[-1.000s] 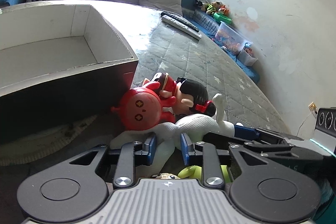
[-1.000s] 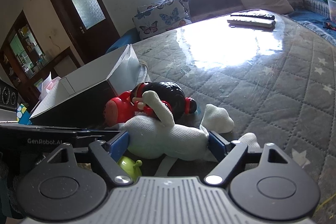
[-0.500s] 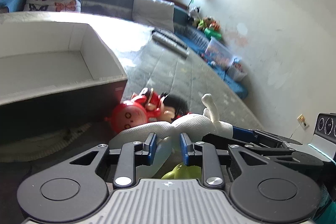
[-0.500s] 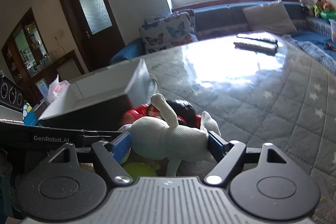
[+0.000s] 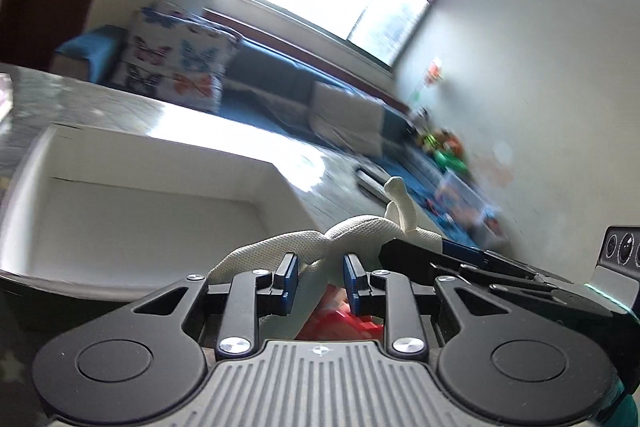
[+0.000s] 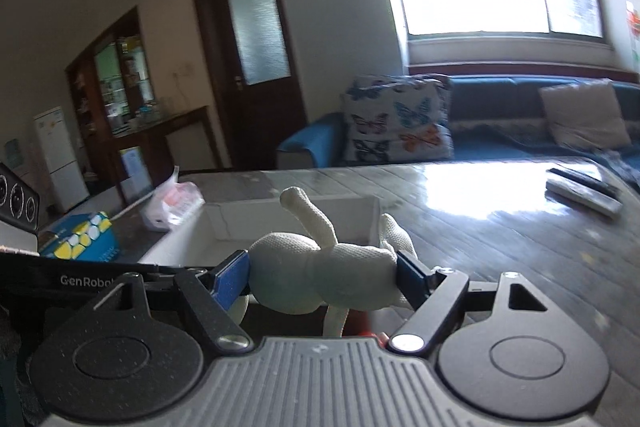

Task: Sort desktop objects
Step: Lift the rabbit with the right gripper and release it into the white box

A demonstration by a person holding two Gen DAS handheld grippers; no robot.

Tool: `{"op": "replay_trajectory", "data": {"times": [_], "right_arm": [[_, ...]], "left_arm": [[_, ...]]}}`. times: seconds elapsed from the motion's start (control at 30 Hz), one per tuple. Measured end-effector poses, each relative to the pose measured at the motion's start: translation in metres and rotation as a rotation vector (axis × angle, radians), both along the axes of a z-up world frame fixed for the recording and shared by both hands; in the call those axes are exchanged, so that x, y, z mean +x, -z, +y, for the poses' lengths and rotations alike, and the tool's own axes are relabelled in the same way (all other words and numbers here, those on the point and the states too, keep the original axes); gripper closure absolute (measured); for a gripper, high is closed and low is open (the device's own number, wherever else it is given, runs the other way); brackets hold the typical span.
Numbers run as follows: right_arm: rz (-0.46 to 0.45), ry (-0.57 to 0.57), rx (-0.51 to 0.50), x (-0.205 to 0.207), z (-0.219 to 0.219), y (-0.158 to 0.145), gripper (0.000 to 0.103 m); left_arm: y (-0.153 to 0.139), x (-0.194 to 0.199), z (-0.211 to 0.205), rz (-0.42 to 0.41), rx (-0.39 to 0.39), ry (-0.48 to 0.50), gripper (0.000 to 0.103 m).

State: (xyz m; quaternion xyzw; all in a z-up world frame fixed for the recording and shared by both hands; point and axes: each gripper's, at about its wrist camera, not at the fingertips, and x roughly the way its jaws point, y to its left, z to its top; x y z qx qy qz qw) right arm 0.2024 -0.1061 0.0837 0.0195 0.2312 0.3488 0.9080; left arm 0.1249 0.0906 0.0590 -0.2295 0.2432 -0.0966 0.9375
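Both grippers hold one white plush toy (image 6: pixel 320 271) in the air. My right gripper (image 6: pixel 322 269) is shut on its body. My left gripper (image 5: pixel 320 281) is shut on a thin limb of the toy (image 5: pixel 360 231). The open white-lined box (image 5: pixel 140 203) lies just ahead and to the left, below the toy; it also shows behind the toy in the right wrist view (image 6: pixel 280 219). A red doll (image 5: pixel 340 323) shows partly below the left gripper.
Remote controls (image 6: pixel 584 193) lie at the far right of the quilted table (image 6: pixel 500 235). A blue-yellow box (image 6: pixel 80 235) and a plastic-wrapped packet (image 6: pixel 176 203) sit left of the box. A sofa with cushions (image 6: pixel 400 123) stands behind the table.
Both grippers have lifted the white plush toy off the table and up to the level of the box rim. The red doll has dropped almost out of view.
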Motion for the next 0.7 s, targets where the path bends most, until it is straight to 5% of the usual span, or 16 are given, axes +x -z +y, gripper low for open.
{"op": "replay_trajectory", "data": {"times": [0.33, 0.7], "right_arm": [[0.093, -0.106, -0.034, 0.054, 0.094, 0.015, 0.023], [0.264, -0.067, -0.015, 0.109, 0.127, 0.046, 0.023]], "left_arm": [[0.006, 0.027, 0.082, 0.050, -0.035, -0.179, 0.077], [0.048, 0.061, 0.112, 0.181, -0.032, -0.238, 0.076]]}}
